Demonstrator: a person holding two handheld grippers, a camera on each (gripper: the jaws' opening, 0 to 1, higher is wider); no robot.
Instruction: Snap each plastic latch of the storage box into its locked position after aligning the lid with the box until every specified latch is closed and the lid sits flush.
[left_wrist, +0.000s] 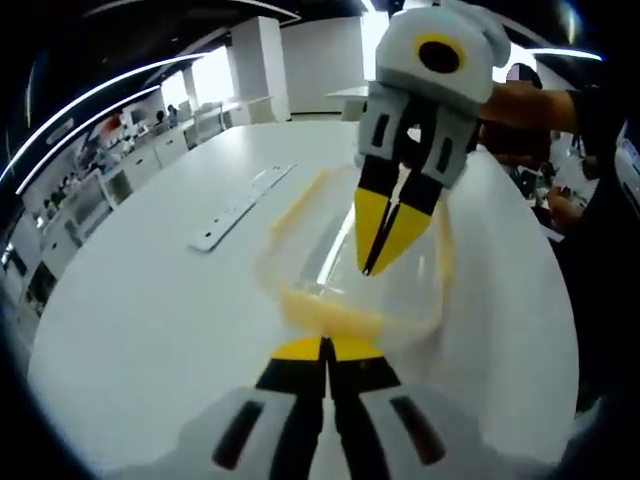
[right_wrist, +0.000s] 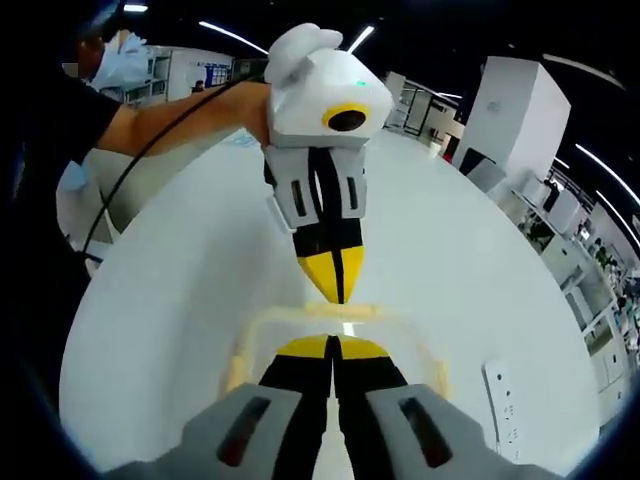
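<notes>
1. Your left gripper (left_wrist: 326, 345) rises from the bottom of the left gripper view with its yellow-tipped jaws pressed together, the tips touching the near yellow edge of the storage box (left_wrist: 350, 270).
2. The storage box is clear plastic with a yellowish rim and sits on the white table (left_wrist: 160, 300), towards the middle of the table, away from its curved edges.
3. Your right gripper (left_wrist: 385, 240) comes down from the top of the left gripper view over the box, its jaws tapering to a point with almost no gap between them; whether the tips touch the lid you cannot tell from here.
4. In the right gripper view, your right gripper (right_wrist: 331, 345) stands over the box (right_wrist: 300, 320) with jaws closed tight, nothing seen between them.
5. In that same view your left gripper (right_wrist: 338, 285) points down at the far yellow rim of the box, jaws together, tips at or just above that rim.
6. A white power strip (left_wrist: 240, 210) lies flat on the table well apart from the box, nearer the table's far left edge in the left gripper view.
7. A person's arm (right_wrist: 180, 115) reaches to the left gripper in the right gripper view.
</notes>
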